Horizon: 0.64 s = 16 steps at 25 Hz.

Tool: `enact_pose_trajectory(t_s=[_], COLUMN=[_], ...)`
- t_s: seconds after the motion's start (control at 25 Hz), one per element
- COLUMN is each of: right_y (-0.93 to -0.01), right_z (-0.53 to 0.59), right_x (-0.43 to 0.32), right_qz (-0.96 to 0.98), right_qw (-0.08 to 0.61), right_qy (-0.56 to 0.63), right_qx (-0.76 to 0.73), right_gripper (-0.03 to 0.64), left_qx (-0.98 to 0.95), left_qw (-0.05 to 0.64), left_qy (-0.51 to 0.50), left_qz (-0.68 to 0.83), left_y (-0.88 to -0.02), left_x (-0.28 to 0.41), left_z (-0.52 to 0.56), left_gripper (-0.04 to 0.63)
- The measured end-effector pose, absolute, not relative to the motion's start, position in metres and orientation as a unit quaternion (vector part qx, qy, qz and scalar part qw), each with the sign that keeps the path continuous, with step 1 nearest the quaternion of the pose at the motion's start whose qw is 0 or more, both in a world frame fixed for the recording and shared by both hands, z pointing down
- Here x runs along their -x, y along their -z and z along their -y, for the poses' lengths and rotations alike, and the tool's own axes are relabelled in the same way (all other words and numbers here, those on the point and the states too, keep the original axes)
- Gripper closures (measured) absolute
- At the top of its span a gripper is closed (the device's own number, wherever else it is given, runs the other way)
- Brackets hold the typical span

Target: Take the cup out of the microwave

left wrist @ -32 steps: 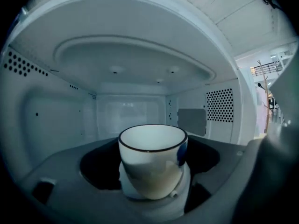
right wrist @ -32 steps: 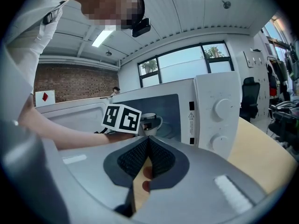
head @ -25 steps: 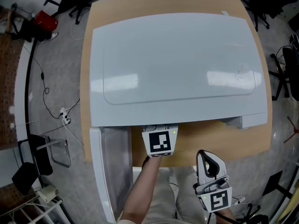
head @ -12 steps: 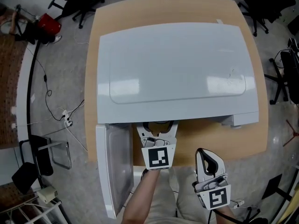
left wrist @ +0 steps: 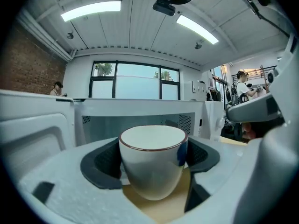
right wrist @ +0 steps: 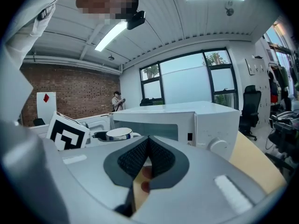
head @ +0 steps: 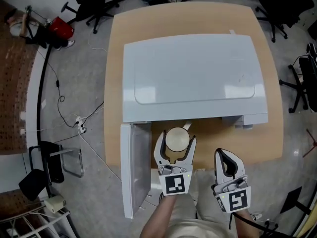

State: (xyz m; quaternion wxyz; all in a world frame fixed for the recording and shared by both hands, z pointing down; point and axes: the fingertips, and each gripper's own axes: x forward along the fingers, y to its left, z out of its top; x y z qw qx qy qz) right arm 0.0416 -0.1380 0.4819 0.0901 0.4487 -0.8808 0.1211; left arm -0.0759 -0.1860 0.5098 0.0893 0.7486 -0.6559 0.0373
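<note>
A white cup [head: 177, 139] with a thin dark rim hangs upright over the wooden table [head: 218, 139], just in front of the white microwave [head: 193, 76]. My left gripper [head: 175, 143] is shut on it, one pad on each side of its wall. In the left gripper view the cup [left wrist: 153, 160] fills the space between the dark pads, with the microwave's empty chamber [left wrist: 140, 120] behind it. My right gripper [head: 226, 157] is to the right, near the table's front edge, shut and empty. Its view shows the pads [right wrist: 159, 158] pressed together and the cup [right wrist: 118, 134] to the left.
The microwave door [head: 134, 175] stands swung open at the left, past the table's front edge. The control knob [right wrist: 218, 146] is at the oven's right front. Office chairs [head: 277, 9], floor cables [head: 79, 125] and a metal stool [head: 54, 160] surround the table.
My left gripper has drawn back out of the microwave towards me with the cup, which now shows in front of the oven. The right gripper has risen a little.
</note>
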Motion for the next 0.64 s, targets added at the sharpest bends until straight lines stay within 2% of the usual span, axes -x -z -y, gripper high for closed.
enact_pose_trajectory(t_s=[0.64], right_y=[-0.429], right_z=[0.117], right_x=[-0.037], right_qz=[0.891], right_qw=[0.066], right_qy=[-0.101], right_qx=[-0.437], right_gripper=[0.610], left_qx=[-0.748], left_qw=[0.095], left_qy=[-0.054], left_qz=[0.655], left_y=[-0.439], left_x=[0.077], left_z=[0.107], left_gripper=[0.207])
